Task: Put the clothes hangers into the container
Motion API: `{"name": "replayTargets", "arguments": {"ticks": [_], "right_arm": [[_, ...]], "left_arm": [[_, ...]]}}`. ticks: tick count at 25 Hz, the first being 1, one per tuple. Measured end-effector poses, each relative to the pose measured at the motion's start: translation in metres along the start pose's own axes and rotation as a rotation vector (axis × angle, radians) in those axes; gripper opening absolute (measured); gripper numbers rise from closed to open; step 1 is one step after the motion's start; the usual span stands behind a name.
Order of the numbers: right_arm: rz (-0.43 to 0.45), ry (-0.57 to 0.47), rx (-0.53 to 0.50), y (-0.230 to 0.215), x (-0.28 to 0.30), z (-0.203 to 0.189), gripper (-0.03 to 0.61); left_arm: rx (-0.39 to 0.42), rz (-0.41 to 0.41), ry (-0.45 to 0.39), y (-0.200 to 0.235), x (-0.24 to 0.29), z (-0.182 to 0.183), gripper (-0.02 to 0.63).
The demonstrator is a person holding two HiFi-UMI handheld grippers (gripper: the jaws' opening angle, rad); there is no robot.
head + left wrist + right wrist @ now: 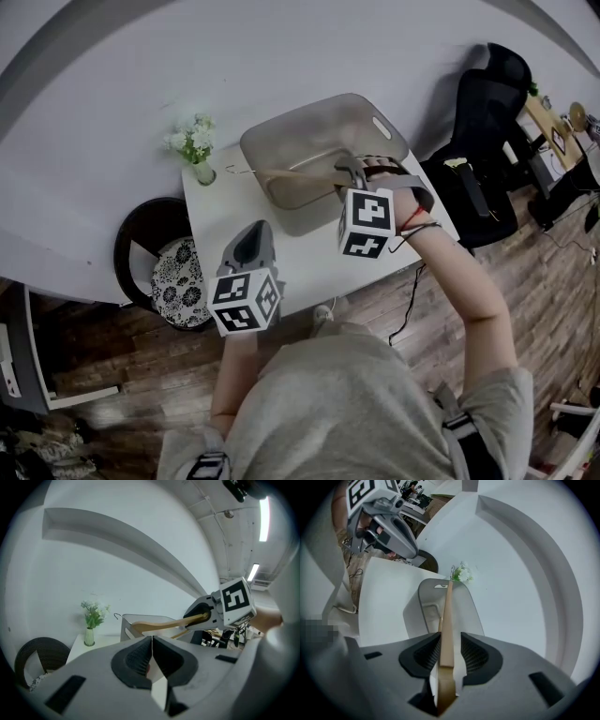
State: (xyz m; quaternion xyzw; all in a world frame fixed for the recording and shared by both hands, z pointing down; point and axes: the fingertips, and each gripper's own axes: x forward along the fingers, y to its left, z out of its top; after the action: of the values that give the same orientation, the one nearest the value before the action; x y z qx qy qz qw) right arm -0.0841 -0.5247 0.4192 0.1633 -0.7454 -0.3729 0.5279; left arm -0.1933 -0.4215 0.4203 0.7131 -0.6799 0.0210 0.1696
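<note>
- Table [291, 258]: white, centre of the head view.
- Container [323, 117]: grey tub, upper centre.
- Clothes hanger [298, 176]: wooden, lying across the tub, with its wire hook poking past the left rim.
- Right gripper [450, 644]: jaws spread, the hanger's end loose between them.
- Left gripper [152, 641]: lower left, jaws pressed together, empty.
- Risk: the overhanging hook may catch the rim and tip the hanger out toward the vase [202, 155].

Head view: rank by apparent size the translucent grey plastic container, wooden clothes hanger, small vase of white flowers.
1. translucent grey plastic container
2. wooden clothes hanger, only partly visible
3. small vase of white flowers
</note>
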Motion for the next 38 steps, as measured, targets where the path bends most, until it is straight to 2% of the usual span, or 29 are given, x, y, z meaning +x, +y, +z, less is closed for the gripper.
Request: {"name": "replayTargets", "arguments": {"ticks": [3, 16, 29, 35, 38], "right_arm": [[-0.008, -0.01, 0.011, 0.002, -0.006, 0.005, 0.161], [-0.114, -0.05, 0.111, 0.005, -0.057, 0.016, 0.156], [-0.149, -0.054, 0.26, 0.064, -0.11, 0.024, 0.144], [-0.165, -0.058, 0.348, 0.103, -0.138, 0.028, 0.115], [-0.175, -0.065, 0.407, 0.123, -0.153, 0.03, 0.08]], "left_arm": [[0.001, -0.008, 0.0, 0.0, -0.005, -0.001, 0.009], [0.02, -0.049, 0.008, -0.012, -0.045, -0.014, 0.009], [0.031, -0.074, 0.014, -0.021, -0.111, -0.037, 0.009], [0.03, -0.087, 0.025, -0.03, -0.144, -0.054, 0.009], [0.031, -0.094, 0.025, -0.036, -0.16, -0.06, 0.009]]}}
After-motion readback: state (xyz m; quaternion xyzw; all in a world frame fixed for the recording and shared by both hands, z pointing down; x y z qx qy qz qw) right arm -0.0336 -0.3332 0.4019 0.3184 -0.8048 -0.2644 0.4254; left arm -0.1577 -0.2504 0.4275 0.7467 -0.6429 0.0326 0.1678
